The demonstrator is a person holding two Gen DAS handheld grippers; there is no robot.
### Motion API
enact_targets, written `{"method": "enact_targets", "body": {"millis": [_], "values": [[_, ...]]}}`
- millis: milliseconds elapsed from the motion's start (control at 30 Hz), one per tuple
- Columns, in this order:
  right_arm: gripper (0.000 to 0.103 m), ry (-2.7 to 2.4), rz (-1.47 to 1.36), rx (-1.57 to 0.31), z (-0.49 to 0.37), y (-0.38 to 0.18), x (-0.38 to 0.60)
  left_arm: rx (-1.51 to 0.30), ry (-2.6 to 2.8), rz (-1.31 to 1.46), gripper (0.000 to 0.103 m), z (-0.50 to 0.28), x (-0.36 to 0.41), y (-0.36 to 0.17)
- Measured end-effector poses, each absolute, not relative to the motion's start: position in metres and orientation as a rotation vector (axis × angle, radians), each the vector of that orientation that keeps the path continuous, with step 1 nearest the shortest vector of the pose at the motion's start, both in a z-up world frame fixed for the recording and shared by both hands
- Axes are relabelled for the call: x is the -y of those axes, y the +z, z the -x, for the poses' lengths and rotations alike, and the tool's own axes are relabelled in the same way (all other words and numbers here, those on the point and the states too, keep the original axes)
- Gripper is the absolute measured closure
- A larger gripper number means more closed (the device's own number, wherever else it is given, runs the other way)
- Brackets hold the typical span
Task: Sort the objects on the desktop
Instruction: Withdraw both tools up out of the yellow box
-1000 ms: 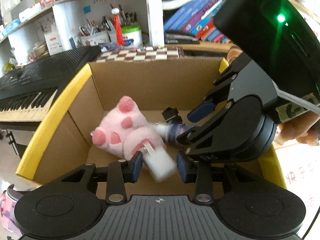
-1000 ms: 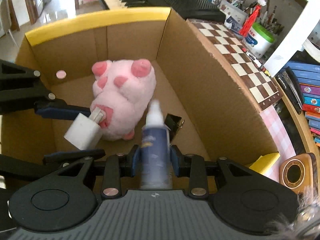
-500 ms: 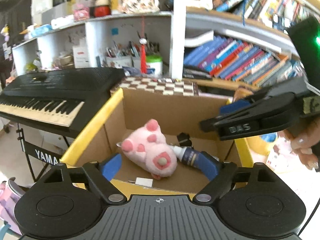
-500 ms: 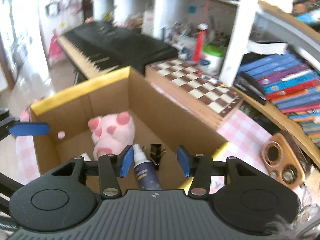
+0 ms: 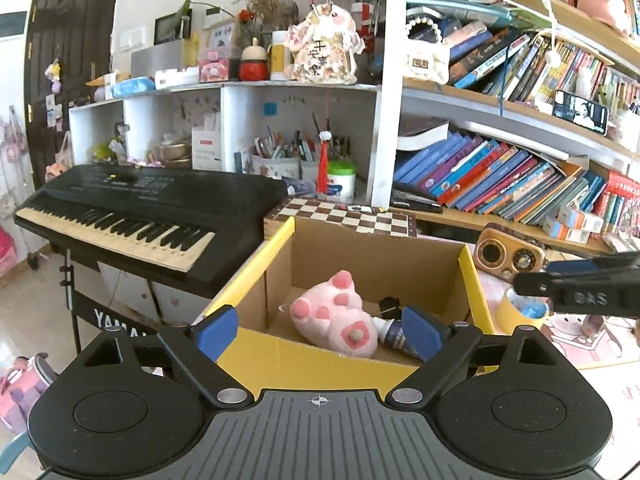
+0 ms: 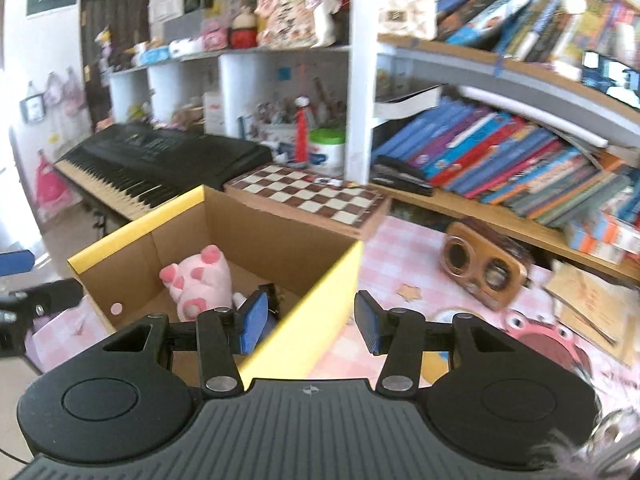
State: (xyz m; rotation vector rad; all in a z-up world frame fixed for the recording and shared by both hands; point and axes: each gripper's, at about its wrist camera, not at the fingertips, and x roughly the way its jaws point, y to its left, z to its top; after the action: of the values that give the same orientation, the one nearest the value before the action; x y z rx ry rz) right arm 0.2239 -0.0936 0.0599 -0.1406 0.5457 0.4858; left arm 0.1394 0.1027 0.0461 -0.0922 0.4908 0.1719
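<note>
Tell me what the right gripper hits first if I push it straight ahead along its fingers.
Most likely the yellow-edged wall of the cardboard box, which runs right between the open fingers of the right gripper. Depth is hard to judge in this fisheye view.

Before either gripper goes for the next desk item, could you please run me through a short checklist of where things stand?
1. Left gripper open and empty: ok, fingers spread wide.
2. Right gripper open and empty: ok.
3. Pink plush pig inside the cardboard box: ok.
4. Blue spray bottle lying in the box beside the pig: ok.
5. Items left on the pink checkered desk: not ok, the yellow tape roll and wooden retro radio sit outside the box.
6. Right gripper clear of the box's yellow edge: cannot tell, the edge shows between its fingers.
</note>
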Motion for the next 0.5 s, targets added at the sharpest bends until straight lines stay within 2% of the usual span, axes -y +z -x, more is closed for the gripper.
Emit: {"method": "enact_targets", "body": {"millis": [500], "values": [[0.057, 0.357, 0.117, -0.466, -0.119, 0.058, 0.125, -0.464, 0.096, 0.075, 0.011, -0.082, -0.094, 0.053]]}}
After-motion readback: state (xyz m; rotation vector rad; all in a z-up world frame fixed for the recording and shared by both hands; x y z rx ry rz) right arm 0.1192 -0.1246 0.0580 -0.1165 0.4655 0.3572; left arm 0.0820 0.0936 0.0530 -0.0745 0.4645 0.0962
